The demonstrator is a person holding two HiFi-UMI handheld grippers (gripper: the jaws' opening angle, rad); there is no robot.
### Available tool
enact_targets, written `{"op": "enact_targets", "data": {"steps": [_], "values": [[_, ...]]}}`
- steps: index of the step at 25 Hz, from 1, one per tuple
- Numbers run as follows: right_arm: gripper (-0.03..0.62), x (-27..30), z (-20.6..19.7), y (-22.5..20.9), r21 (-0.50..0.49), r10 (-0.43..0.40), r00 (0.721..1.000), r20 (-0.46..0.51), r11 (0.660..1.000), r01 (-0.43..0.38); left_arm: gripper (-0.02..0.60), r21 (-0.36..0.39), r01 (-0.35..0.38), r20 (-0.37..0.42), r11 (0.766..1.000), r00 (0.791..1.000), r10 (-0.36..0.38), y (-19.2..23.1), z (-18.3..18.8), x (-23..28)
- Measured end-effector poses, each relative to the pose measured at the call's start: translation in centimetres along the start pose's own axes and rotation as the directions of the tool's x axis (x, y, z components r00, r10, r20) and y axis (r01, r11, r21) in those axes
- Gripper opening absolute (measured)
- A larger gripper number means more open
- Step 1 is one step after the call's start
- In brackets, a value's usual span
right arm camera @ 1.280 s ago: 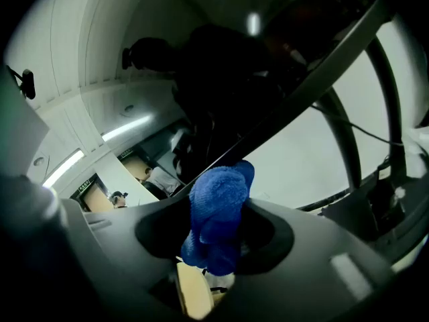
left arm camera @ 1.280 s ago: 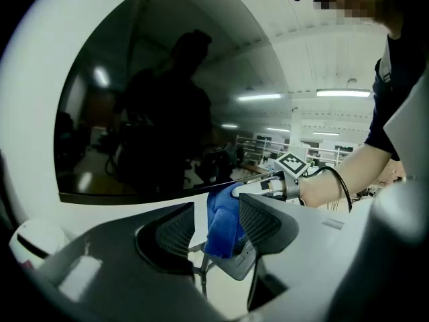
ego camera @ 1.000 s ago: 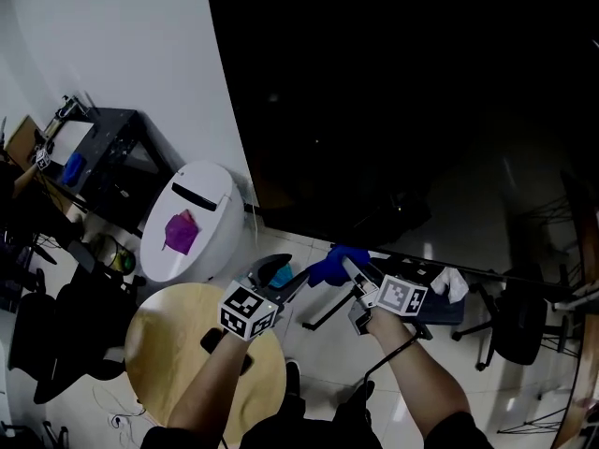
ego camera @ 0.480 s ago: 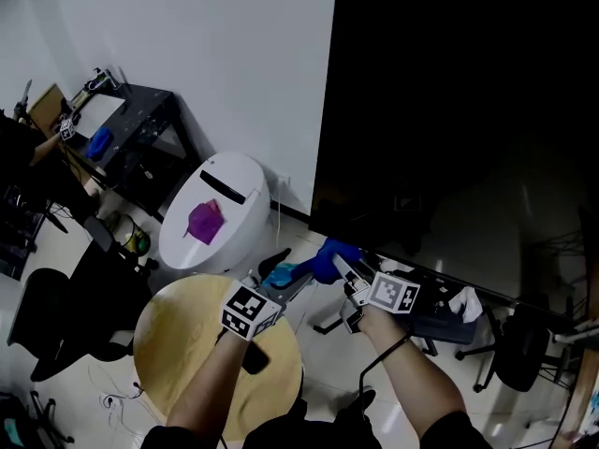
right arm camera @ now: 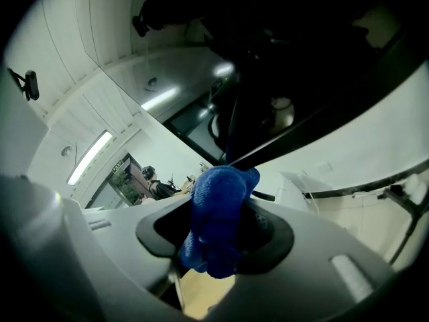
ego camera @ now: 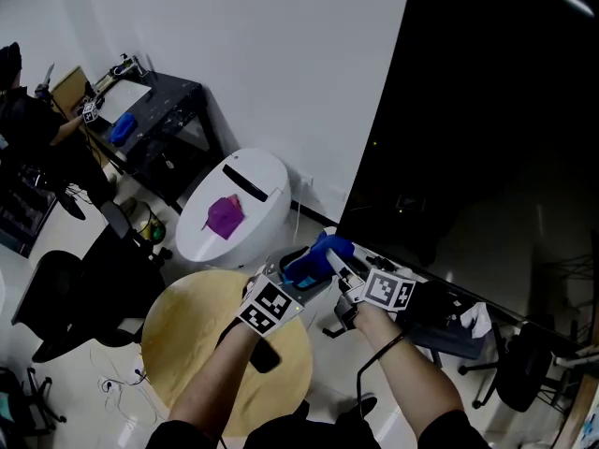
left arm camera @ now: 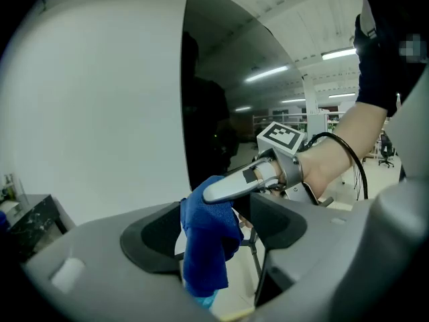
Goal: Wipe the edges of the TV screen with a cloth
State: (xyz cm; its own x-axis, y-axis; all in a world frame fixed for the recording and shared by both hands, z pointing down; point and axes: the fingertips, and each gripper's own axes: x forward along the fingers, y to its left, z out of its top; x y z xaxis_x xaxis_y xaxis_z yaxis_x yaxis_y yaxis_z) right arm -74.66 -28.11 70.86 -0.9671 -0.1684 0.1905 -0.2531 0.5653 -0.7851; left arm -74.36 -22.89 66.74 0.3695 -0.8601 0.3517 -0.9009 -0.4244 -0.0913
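Cloth (right arm camera: 218, 200), blue and bunched, is clamped between the fingers (right arm camera: 271, 233) of the right gripper (right arm camera: 220, 239), whose tips are buried in its folds. That gripper reaches across into the gap of the left gripper (left arm camera: 216, 228), so the cloth hangs between the left fingers (left arm camera: 151, 237). These have just been opening; they stand wide apart and do not press on it. The cloth's lower end is cut off behind the left gripper's body. In the head view both grippers meet low in the middle, and there the finger tips are too small and dark to tell apart. Just beyond them stands the TV (ego camera: 496, 110), its black screen near the cloth but not touched by it, its top and right edges out of frame. A white bin (ego camera: 248, 190) sits to its left, and a round wooden counter (ego camera: 187, 335) lies under the left forearm.
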Motion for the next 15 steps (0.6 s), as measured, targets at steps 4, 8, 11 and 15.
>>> {"op": "enact_targets", "data": {"steps": [4,8,11,15], "values": [[0.187,1.1,-0.3,2.3,-0.040,0.065,0.998,-0.010,0.997,-0.065,0.302,0.048,-0.018,-0.070,0.999,0.997,0.021,0.7,-0.9,0.2],[0.189,1.4,0.1,5.4,-0.131,0.107,0.994,-0.026,0.985,-0.109,0.310,0.053,-0.052,-0.107,0.997,0.993,0.057,1.9,-1.6,0.0],[0.189,1.2,-0.1,7.1,-0.144,0.125,0.991,-0.037,0.981,-0.129,0.281,0.040,-0.072,-0.071,0.997,0.995,0.075,2.2,-0.9,-0.2],[0.203,0.4,0.3,7.9,-0.138,0.142,0.990,-0.025,0.980,-0.144,0.164,0.040,-0.091,-0.043,0.995,0.995,0.093,1.9,-0.1,-0.3]]}}
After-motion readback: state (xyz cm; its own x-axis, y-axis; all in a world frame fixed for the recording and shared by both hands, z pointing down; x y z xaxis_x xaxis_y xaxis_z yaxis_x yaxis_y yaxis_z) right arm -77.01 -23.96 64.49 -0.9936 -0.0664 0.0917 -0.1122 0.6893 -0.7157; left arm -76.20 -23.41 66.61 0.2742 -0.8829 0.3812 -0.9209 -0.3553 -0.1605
